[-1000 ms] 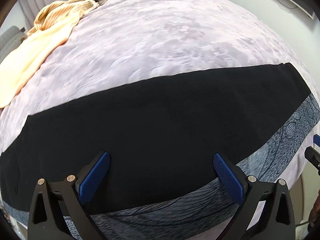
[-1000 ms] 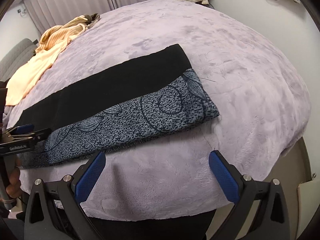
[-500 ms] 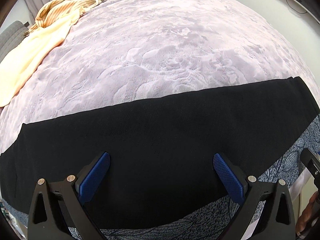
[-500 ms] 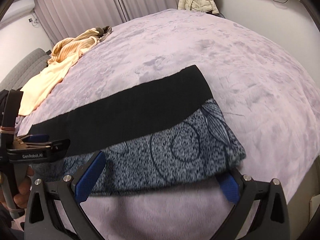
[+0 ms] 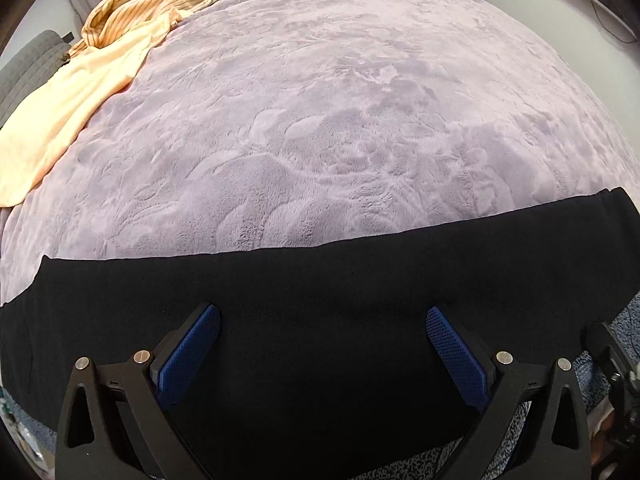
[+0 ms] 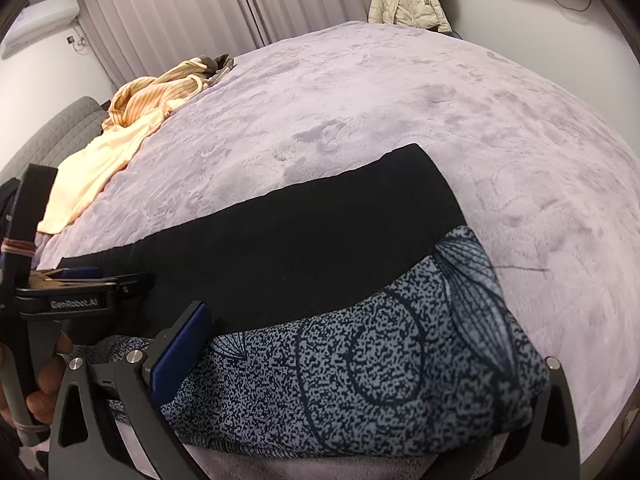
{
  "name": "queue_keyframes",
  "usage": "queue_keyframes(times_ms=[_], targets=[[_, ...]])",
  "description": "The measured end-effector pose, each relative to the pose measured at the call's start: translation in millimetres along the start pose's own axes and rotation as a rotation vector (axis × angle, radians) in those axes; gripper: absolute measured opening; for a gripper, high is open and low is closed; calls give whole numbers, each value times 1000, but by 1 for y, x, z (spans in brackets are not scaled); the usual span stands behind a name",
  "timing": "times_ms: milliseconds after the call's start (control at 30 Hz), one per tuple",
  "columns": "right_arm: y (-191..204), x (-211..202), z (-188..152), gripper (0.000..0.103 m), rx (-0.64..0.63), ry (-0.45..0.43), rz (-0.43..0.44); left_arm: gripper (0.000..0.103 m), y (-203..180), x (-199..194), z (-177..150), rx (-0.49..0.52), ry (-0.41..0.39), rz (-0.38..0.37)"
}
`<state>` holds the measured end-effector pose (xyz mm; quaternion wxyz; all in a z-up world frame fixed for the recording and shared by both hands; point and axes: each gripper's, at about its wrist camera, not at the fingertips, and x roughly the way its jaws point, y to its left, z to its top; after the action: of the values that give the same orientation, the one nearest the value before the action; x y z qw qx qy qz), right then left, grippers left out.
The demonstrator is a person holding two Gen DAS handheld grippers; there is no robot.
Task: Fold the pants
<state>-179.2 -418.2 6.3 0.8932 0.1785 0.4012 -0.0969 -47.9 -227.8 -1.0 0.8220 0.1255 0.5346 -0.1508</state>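
Note:
The pants lie flat across the near side of the bed, a long black band (image 5: 320, 280) with a blue-grey patterned part (image 6: 380, 360) along the near edge. My left gripper (image 5: 322, 316) is open just above the black cloth, with nothing between its fingers. In the right wrist view it shows from the side as the left gripper (image 6: 80, 280), held by a hand. My right gripper (image 6: 312, 320) is open at the patterned end. The cloth lies between its fingers and covers the right one. The right gripper (image 5: 612, 360) also shows at the edge of the left wrist view.
A lilac plush blanket (image 5: 340, 120) covers the bed. Peach and striped clothes (image 6: 132, 120) are heaped at the far left corner by a grey quilted headboard (image 6: 48, 140). A cream jacket (image 6: 404, 0) hangs beyond the bed. The bed edge drops off at the right.
Both grippers have moved forward and lower onto the pants. The patterned end now lies between the right gripper's fingers and hides its right pad.

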Motion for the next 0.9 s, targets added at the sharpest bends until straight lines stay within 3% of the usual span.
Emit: queue_keyframes(times_ms=[100, 167, 233, 267, 367, 533, 600, 733, 833, 900], targets=[[4, 2, -3, 103, -31, -9, -19, 103, 12, -11, 1, -55, -30, -21], [4, 3, -4, 103, -28, -16, -26, 103, 25, -6, 13, -69, -51, 13], [4, 4, -3, 103, -17, -18, -33, 103, 32, 1, 18, -102, -20, 60], [5, 4, -3, 103, -14, -18, -37, 103, 36, 4, 18, -120, -7, 37], [7, 5, -4, 103, -18, -28, -53, 103, 28, 13, 13, -84, 7, 57], [11, 7, -6, 103, -41, -31, -78, 103, 26, 20, 5, -76, -38, 79], [12, 5, -4, 98, -40, -21, -72, 103, 24, 19, 4, -72, -44, 85], [15, -10, -3, 46, -32, -42, -42, 103, 24, 21, 5, -71, -60, 88], [12, -6, -3, 43, -21, -24, -20, 103, 18, 21, -5, -51, -139, 123], [0, 3, -3, 56, 50, -6, 42, 103, 15, 18, -9, -56, -165, 134]])
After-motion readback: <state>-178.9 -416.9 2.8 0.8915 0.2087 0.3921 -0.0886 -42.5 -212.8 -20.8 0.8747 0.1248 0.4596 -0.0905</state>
